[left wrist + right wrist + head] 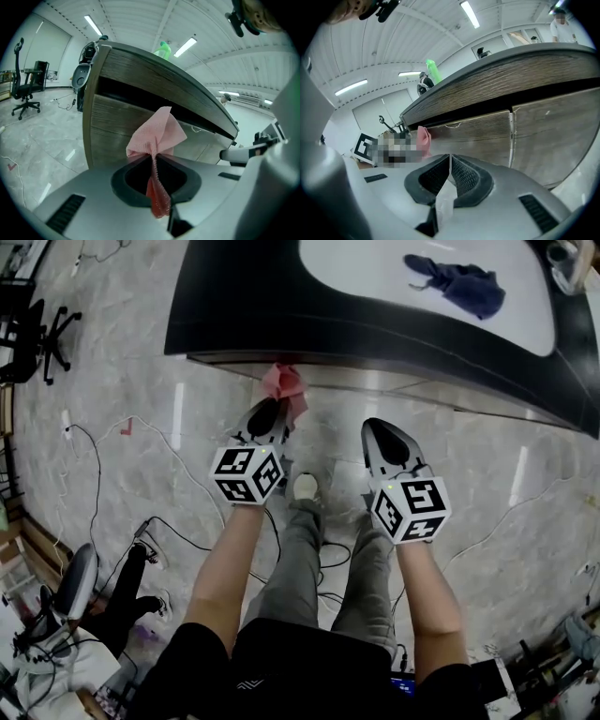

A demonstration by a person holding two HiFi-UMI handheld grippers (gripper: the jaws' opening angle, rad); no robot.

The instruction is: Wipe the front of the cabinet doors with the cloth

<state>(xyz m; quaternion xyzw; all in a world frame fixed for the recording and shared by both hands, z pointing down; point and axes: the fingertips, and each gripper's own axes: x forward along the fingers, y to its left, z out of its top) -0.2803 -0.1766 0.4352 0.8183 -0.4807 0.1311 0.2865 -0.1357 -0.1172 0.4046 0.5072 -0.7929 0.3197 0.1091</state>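
The bench (234,310) is jutting out over its cabinet doors (115,124), its dark rim overhanging them, so from the head view the door fronts are lying hidden beneath that edge. Its left corner is ending just left of the left tongs (272,411), and beyond it open marble floor (141,381) is stretching away, crossed by loose cables (94,484), with an office chair (37,334) standing well apart. The left tongs are clamped on the pink cloth (283,382), which is fanning up above the tips just in front of the wood-grain door near that corner; whether the cloth is touching the door I cannot tell. The right tongs (377,430) are pressed together and hanging short of the doors, to the right of the cloth; a pale strip is showing low at their base, too blurred to name. From the right gripper view the seam (511,138) between two doors is running upright, and the far doors are being cut off at the picture's edge. A dark blue rag (459,285) is lying on the bench's light top, and a green bottle (433,70) is peeking over its rim. Both bare forearms are reaching forward, level and side by side, marker cubes facing upward.
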